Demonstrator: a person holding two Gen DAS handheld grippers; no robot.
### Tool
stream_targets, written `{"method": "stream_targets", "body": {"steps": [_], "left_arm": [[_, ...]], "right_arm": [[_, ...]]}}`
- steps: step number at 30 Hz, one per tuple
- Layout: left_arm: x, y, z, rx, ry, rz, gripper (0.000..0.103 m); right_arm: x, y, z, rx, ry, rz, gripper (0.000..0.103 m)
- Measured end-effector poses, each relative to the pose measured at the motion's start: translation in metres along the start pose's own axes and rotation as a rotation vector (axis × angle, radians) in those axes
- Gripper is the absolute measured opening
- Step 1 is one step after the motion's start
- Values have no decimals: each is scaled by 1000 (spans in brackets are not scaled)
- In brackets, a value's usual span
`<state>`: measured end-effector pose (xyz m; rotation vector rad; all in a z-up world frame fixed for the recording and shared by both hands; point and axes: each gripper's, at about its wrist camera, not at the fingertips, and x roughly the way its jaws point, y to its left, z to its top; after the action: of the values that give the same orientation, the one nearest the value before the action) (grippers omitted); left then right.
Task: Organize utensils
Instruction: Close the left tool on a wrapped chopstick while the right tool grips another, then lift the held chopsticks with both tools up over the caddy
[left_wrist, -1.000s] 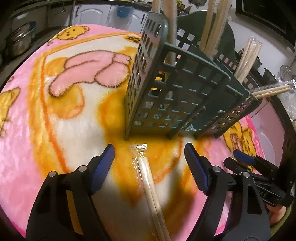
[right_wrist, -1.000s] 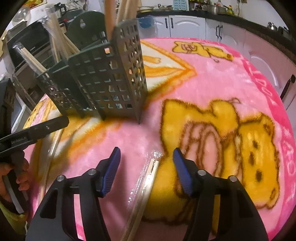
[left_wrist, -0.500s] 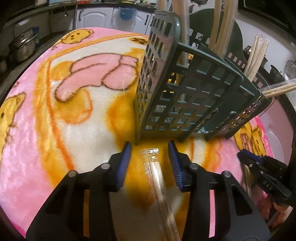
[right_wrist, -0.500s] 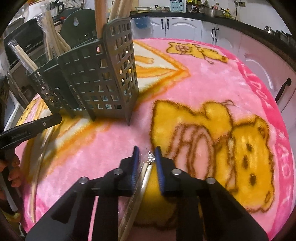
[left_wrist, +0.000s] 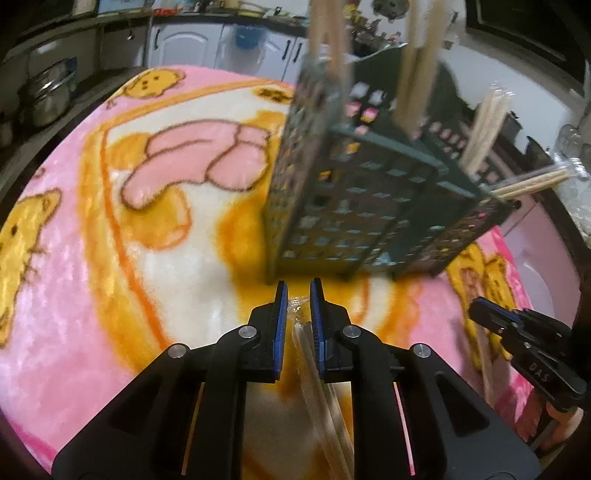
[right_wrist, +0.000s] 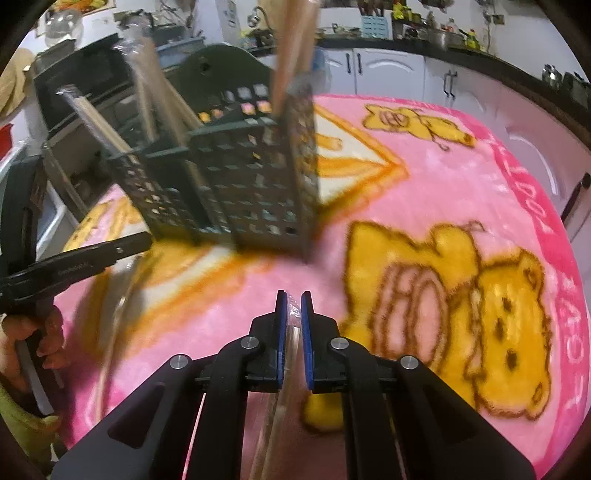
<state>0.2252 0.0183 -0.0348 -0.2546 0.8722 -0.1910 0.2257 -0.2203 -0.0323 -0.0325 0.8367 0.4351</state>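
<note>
My left gripper (left_wrist: 298, 291) is closing on a pair of plastic-wrapped wooden chopsticks (left_wrist: 310, 354). The blue pads squeeze the pair near its tip, just in front of the dark green lattice utensil holder (left_wrist: 362, 206). My right gripper (right_wrist: 294, 299) is shut on a second wrapped pair (right_wrist: 293, 339), a little above the pink blanket (right_wrist: 424, 206). The holder (right_wrist: 240, 192) stands ahead and to the left of it. Several wrapped chopsticks stick up from its compartments. Each gripper shows at the edge of the other's view: the right gripper (left_wrist: 480, 310) and the left gripper (right_wrist: 146, 240).
The pink and yellow cartoon blanket (left_wrist: 110, 258) covers the whole work surface. White kitchen cabinets (right_wrist: 391, 74) and a dark counter run behind it. Metal pots (left_wrist: 48, 99) stand off the blanket's far left. A hand (right_wrist: 33, 332) holds the left gripper's handle.
Both grippers went from wide open to shut around the wrapped chopsticks lying between their fingers. The right gripper closed first and has lifted its pair slightly off the blanket.
</note>
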Motion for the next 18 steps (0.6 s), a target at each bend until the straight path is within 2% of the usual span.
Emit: {"method": "stream_targets", "body": {"steps": [11, 14, 18], "left_arm": [[-51, -24, 17, 42, -128, -66, 8], [-63, -28, 19, 46, -159, -80, 0], [-75, -33, 21, 54, -186, -93, 0]], "right_arm": [[-37, 28, 18, -60, -92, 56, 8], [-46, 33, 23, -71, -120, 68, 8], [-58, 41, 29, -85, -155, 83, 8]]}}
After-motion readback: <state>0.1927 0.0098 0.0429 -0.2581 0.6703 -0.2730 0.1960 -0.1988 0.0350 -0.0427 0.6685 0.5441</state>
